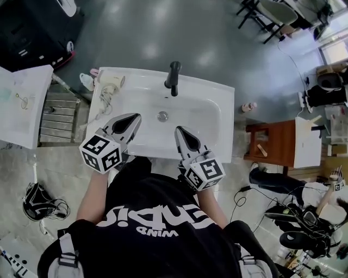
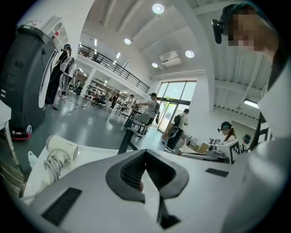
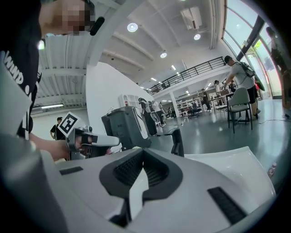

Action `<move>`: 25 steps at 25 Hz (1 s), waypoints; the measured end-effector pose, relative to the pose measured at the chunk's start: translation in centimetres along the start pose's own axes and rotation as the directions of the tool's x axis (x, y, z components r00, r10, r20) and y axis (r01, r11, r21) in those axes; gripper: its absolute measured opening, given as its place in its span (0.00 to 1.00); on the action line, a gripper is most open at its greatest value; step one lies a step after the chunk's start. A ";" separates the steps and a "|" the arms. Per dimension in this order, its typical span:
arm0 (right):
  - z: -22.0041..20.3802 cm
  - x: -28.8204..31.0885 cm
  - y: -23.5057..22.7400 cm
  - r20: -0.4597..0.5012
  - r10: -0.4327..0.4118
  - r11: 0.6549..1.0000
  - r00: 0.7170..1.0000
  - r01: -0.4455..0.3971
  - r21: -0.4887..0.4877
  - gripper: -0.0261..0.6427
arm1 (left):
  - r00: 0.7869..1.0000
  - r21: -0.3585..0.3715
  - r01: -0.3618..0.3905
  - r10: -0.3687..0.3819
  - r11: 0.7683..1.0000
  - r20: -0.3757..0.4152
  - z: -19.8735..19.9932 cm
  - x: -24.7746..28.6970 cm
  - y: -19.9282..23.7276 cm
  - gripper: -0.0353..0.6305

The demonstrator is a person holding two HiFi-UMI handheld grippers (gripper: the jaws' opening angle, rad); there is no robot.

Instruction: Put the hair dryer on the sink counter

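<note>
Down over the white sink tabletop now, both grippers side by side above the near half of the basin. Left gripper: fingers pressed together, nothing between them. Right gripper: fingers shut tip to tip as well, and empty.

Over at the back left corner of the tabletop, the hair dryer, cream-white, lying on its side. Just in front of it, along the left rim, its cord in a loose bundle. Well apart from both grippers, nearer the left one. Between the left gripper and the dryer, only that cord and bare white rim.

Dead centre at the back, a black faucet, upright, spout out over the basin. Below it the round drain, roughly between the two sets of fingertips.

Around the sink, plenty of clutter. Off the left edge, a slatted metal rack, and beyond that a white table. Far top left, a big black machine. On the right, just beside the tabletop, a brown wooden stand, with a small bottle on the grey floor behind it. Top right, dark-legged chairs. Lower left on the floor, a tangle of black cables.

From the gripper views, a wide hall with a railed upper gallery, tall windows, ceiling lamps, and several people standing or seated far back.
</note>
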State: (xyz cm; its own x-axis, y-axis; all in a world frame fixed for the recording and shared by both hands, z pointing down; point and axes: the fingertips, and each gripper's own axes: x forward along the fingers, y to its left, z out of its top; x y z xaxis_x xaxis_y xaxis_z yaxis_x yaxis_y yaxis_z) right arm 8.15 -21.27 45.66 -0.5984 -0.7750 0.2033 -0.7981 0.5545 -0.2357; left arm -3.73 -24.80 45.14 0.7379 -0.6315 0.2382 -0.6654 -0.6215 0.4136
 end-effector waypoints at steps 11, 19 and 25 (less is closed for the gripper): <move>1.0 -3.6 2.1 0.086 0.028 1.000 0.996 -0.029 0.003 0.07 | 0.997 0.075 0.055 -0.059 0.996 0.044 0.3 -2.5 -5.4 0.08; 0.5 -4.9 3.6 0.090 0.037 0.999 0.995 -0.037 0.000 0.07 | 0.994 0.137 0.064 -0.075 0.989 0.079 -0.6 -4.4 -6.7 0.08; 0.6 -5.3 4.3 0.102 0.041 0.999 0.994 -0.042 -0.001 0.07 | 0.992 0.215 0.058 -0.081 0.975 0.101 -0.9 -5.3 -7.3 0.08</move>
State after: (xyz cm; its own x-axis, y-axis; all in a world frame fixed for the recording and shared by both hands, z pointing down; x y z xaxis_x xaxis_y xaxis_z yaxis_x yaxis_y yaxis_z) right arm 7.92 -14.92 42.95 -0.6208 -0.7781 0.0956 -0.7726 0.5864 -0.2434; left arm -2.64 -16.51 41.64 0.7741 -0.6226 0.1142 -0.6304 -0.7420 0.2279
